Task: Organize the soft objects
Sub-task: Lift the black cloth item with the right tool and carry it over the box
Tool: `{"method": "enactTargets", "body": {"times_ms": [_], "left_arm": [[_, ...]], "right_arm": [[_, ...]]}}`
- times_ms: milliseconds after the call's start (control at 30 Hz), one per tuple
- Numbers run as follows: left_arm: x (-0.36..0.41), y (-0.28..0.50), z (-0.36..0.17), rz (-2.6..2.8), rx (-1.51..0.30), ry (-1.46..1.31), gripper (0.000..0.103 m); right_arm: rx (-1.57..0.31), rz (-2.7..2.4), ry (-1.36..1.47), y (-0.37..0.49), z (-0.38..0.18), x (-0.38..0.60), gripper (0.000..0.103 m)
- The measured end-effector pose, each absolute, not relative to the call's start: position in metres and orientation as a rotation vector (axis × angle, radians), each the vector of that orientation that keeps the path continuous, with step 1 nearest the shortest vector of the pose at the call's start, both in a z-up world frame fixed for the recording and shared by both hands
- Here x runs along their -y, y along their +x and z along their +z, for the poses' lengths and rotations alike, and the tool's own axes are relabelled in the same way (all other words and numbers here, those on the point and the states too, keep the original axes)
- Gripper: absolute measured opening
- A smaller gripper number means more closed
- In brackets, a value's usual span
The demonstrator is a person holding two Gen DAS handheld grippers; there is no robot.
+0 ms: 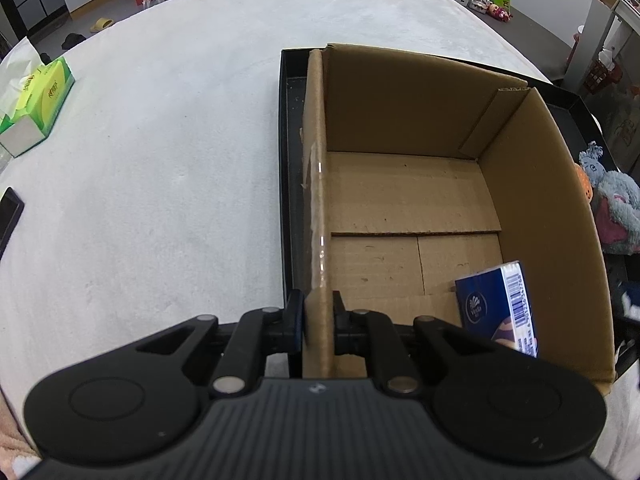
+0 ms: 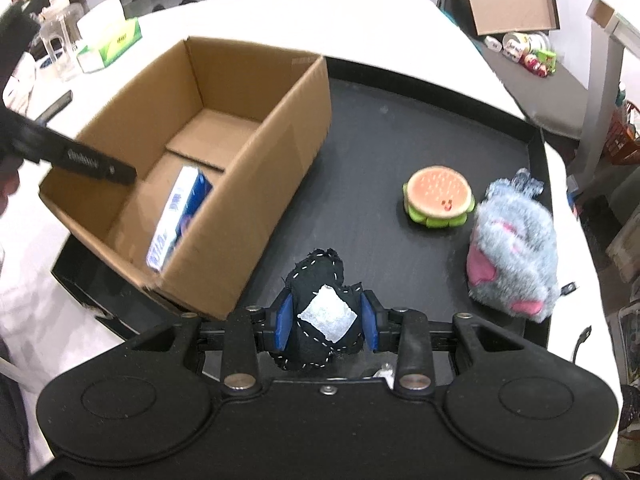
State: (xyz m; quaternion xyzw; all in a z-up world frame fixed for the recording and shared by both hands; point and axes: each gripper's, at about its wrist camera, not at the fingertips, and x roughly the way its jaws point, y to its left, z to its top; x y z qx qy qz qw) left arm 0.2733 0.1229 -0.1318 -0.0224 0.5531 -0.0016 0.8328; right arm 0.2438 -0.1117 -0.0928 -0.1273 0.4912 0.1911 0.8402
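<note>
Cardboard fills most of the left wrist view: the left gripper is clamped on the near end of the box wall, one finger outside, one inside. A blue tissue pack leans against the far-side wall inside the box, at about three o'clock from that gripper. The box sits at the left end of a black tray on a white tabletop, with a green tissue box well apart at ten o'clock.

From the right wrist view, the right gripper squeezes a black stitched toy with a pale patch, held right between its blue pads and poking out toward twelve o'clock. The box corner lies just beside it at ten o'clock. On the tray floor a burger toy rests at one o'clock, and a grey-and-pink plush touches it at two o'clock, near the tray's rim.
</note>
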Motion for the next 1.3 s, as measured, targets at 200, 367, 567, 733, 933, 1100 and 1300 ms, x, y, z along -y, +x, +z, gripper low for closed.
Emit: {"method": "enactTargets", "body": {"times_ms": [200,367,567,733,933,1100,1300], "left_arm": [[-0.122,0.272,-0.132,0.002,-1.174,-0.046,0.011],[-0.12,0.271,-0.132,0.011,-1.173,-0.049,0.011],[-0.118,0.271,-0.132,0.023,-1.172,-0.051,0.01],[-0.119,0.271,-0.132,0.025,-1.173,-0.057,0.01],[-0.12,0.27,-0.133,0.023,-1.173,-0.057,0.01],[-0.12,0.27,-0.133,0.021,-1.173,-0.055,0.011],[-0.122,0.269,-0.133,0.011,-1.175,-0.058,0.011]], "right_arm": [[-0.989,0.417,-0.25,0.249,-0.071,0.111,0.035],[-0.954,0.437,-0.244,0.253,-0.057,0.106,0.035],[-0.932,0.461,-0.237,0.256,-0.048,0.096,0.035],[-0.916,0.482,-0.235,0.255,-0.042,0.088,0.035],[-0.896,0.511,-0.228,0.259,-0.034,0.073,0.035],[-0.886,0.536,-0.229,0.264,-0.03,0.058,0.035],[-0.887,0.559,-0.233,0.273,-0.032,0.039,0.035]]}}
